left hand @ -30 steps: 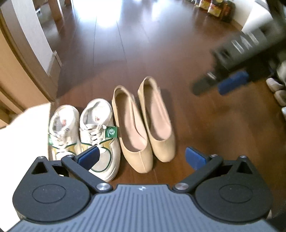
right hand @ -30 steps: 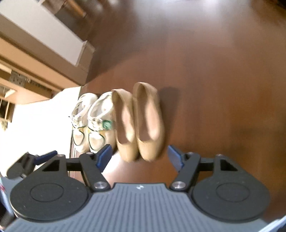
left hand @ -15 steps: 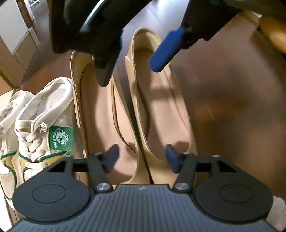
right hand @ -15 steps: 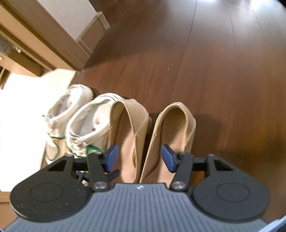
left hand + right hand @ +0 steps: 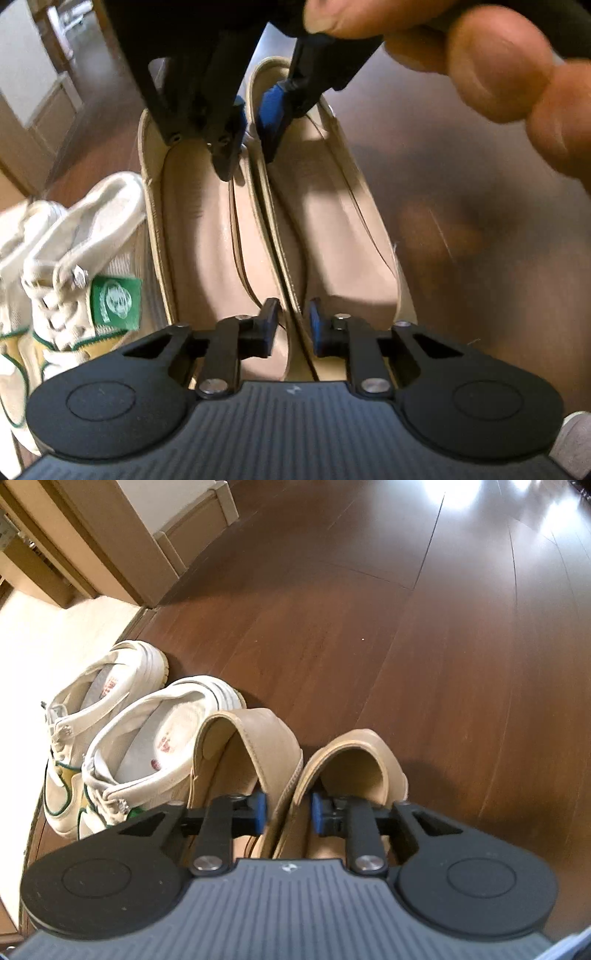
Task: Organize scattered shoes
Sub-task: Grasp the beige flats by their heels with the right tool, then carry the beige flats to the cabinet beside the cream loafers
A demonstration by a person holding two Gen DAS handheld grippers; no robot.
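Two beige flats lie side by side on the dark wood floor, the left flat (image 5: pixel 199 229) touching the right flat (image 5: pixel 332 229). My left gripper (image 5: pixel 293 323) is shut on their two adjoining inner walls near the toe end. At the heel end my right gripper (image 5: pixel 251 118) pinches the same two walls. In the right wrist view its jaws are closing, with the walls of the left flat (image 5: pixel 255 738) and right flat (image 5: pixel 354 753) pressed between the blue pads of the right gripper (image 5: pixel 288 808).
A pair of white sneakers (image 5: pixel 122 731) with green trim stands directly left of the flats, touching them. A person's hand (image 5: pixel 498 62) holds the right gripper. A wooden door frame (image 5: pixel 110 535) and a pale floor area (image 5: pixel 55 635) lie to the left. Dark floor (image 5: pixel 443 646) stretches right.
Both grippers have come down onto the beige flats. Their jaws went from wide apart to closed on the inner walls between the two shoes.
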